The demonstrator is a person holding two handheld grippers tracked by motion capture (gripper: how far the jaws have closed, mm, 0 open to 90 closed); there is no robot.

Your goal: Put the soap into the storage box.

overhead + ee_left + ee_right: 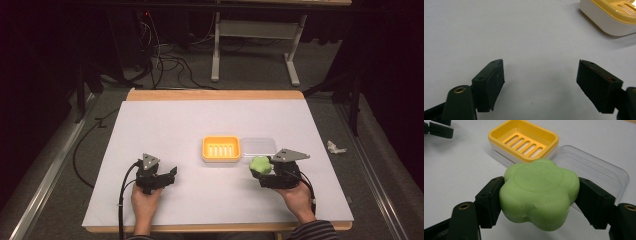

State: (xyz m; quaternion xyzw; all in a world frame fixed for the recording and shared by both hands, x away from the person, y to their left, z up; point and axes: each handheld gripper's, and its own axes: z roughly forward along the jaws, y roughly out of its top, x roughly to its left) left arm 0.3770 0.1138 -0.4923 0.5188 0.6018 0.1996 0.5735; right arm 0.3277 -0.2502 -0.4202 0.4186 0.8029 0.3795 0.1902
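nearest us in the high view, two hands at the table's front edge, sleeves cut off by the frame bottom. we see the left gripper [172,173] low on the white table [165,125], jaws spread wide with nothing between them; the left gripper view confirms bare table between the pads. the right gripper [257,173] has its jaws clamped on a green flower-shaped soap [260,164]; in the right gripper view both pads press the soap [540,192] from either side, and it sits clear of the table, just in front of the dish. we make out a round embossed stamp on the soap's top face, but the lettering is too faint to read. just beyond it, the yellow soap dish [221,148] with a slotted insert on a white base, and touching its right side a clear plastic lid [259,145], hard to pick out against the table. no readable labels on either. far right on the floor, a crumpled white scrap [335,147]. behind the table, cables and a stand's legs in dark background, details lost.
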